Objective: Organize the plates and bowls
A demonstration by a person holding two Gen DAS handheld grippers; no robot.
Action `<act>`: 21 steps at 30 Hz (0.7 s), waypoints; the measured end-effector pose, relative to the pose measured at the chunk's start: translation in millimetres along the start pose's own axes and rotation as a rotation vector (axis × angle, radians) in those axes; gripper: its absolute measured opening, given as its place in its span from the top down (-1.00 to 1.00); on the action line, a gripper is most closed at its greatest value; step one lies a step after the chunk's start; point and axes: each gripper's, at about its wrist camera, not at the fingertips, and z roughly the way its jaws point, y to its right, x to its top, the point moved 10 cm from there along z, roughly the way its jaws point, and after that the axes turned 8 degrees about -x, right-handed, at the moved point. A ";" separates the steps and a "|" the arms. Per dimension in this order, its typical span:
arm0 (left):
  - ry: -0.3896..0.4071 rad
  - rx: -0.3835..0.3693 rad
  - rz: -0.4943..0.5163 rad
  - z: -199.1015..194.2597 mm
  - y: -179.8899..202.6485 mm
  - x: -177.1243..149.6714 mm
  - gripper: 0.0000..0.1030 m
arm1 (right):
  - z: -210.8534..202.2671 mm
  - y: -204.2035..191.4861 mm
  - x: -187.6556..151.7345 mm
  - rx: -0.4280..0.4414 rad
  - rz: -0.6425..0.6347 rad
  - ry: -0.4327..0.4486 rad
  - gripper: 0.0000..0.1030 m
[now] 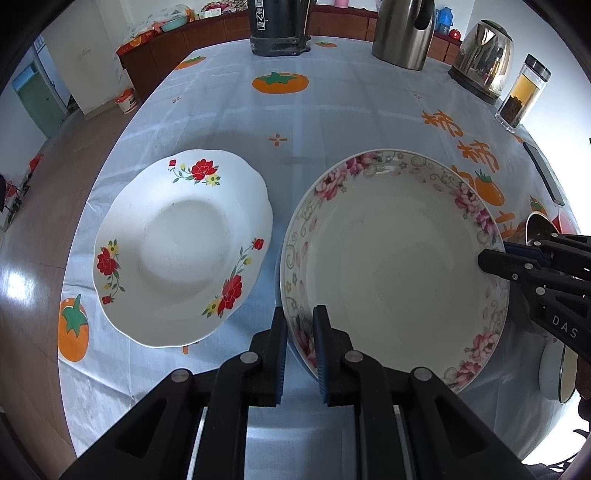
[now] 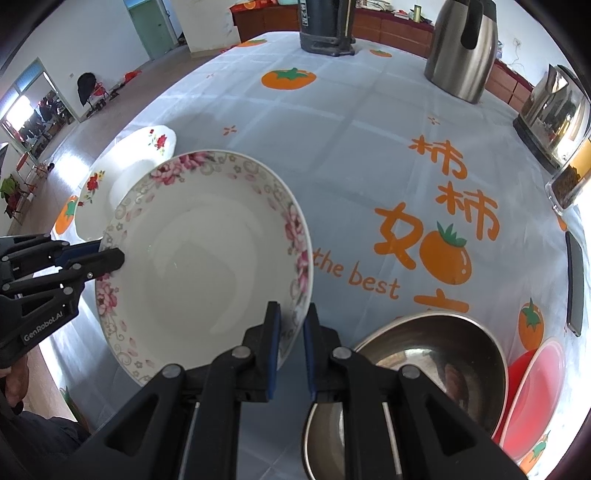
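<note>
A white plate with a pink flower rim hangs above the table, held from both sides. My left gripper is shut on its near left rim, and my right gripper is shut on its right rim. Each gripper shows in the other's view: the right gripper at the plate's right edge, the left gripper at its left edge. A white plate with red flowers lies flat on the tablecloth to the left.
A steel bowl and a red bowl sit at the near right. Two steel kettles, a black appliance and a glass jar stand at the far side. A phone lies at the right edge.
</note>
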 end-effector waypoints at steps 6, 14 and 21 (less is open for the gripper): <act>0.001 0.003 -0.001 -0.2 0.6 -0.9 0.70 | 0.3 -0.4 0.5 -0.009 -0.014 0.004 0.76; 0.006 0.006 0.001 0.1 0.4 -1.2 0.70 | 1.3 -0.9 0.7 -0.029 -0.034 0.011 0.75; 0.005 0.007 0.002 -0.7 0.1 -1.3 0.70 | 2.4 -2.0 0.6 -0.037 -0.044 0.010 0.73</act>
